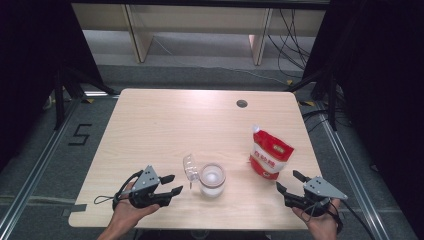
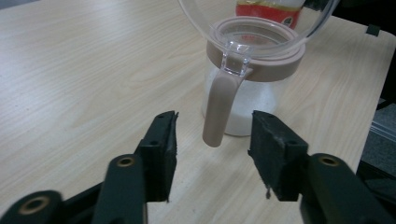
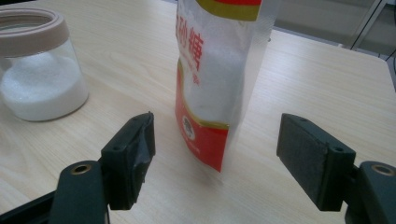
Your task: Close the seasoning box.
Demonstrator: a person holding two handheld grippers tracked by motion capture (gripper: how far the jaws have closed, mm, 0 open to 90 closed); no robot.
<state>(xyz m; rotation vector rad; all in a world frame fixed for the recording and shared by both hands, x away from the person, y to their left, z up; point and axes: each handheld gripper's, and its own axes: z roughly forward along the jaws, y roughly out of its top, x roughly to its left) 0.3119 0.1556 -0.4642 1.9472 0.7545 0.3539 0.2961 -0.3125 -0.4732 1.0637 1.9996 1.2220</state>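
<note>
Jar open, sugar bag not yet lifted

We judge the work to be at its start: the jar (image 1: 212, 180) stands near the front edge of the worktop (image 1: 165, 125) with its clear hinged lid (image 1: 191, 169) flipped up, and a layer of white granules already lies in the bottom. The sugar bag (image 1: 270, 154) stands upright to its right, untouched, so gripping, lifting and pouring all seem left to do.

Our left gripper (image 2: 212, 140) has its fingers released, set on either side of the jar's handle (image 2: 220, 109) without pressing it. Our right gripper (image 3: 215, 144) is spread wide just before the bag, holding nothing.

The jar is clear and round, with a smooth beige collar and a rounded beige handle hanging down its side. The bag is a soft, glossy pouch, red and white with a see-through panel showing the white sugar. The worktop is pale wood-grain laminate with rounded corners
</note>
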